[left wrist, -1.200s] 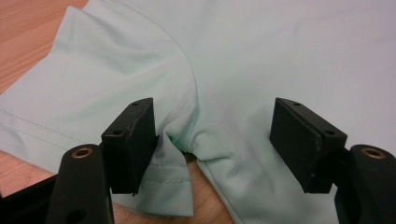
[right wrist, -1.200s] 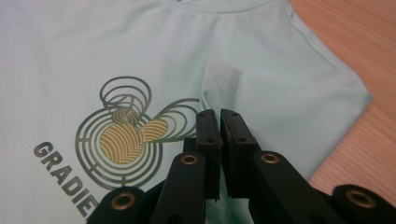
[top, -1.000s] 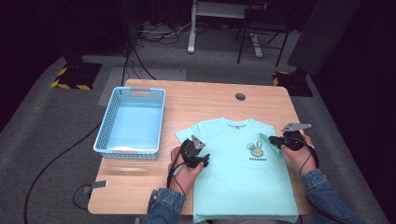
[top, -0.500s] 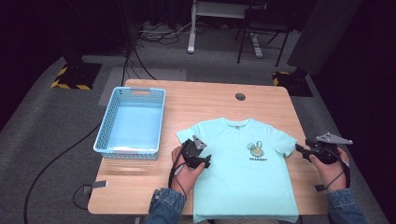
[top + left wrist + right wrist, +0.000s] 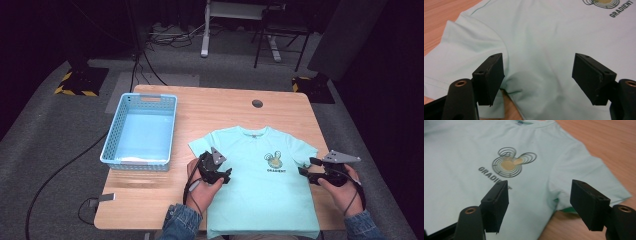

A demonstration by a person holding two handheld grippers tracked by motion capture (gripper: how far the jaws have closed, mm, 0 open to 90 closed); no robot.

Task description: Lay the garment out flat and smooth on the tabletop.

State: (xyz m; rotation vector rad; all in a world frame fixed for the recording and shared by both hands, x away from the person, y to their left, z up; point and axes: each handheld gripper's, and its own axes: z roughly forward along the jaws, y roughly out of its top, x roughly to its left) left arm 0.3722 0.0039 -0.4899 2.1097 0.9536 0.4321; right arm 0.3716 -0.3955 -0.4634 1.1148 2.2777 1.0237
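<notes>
Hovering both tongs, left gripper (image 5: pixel 223 174) and right gripper (image 5: pixel 309 167), jaws apart and just widened, empty, flanking the mint T-shirt (image 5: pixel 260 190) to grab sleeves.

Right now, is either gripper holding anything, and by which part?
Nothing is held. The left gripper and right gripper both stand open over the t-shirt; the right's jaws have just been opening, with no cloth pinched between them.

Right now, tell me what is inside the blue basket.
The blue basket shows a bare pale blue floor through its open top, with nothing lying on it. Its near wall hides a narrow strip of the floor along that side, so anything flat there cannot be seen.
</notes>
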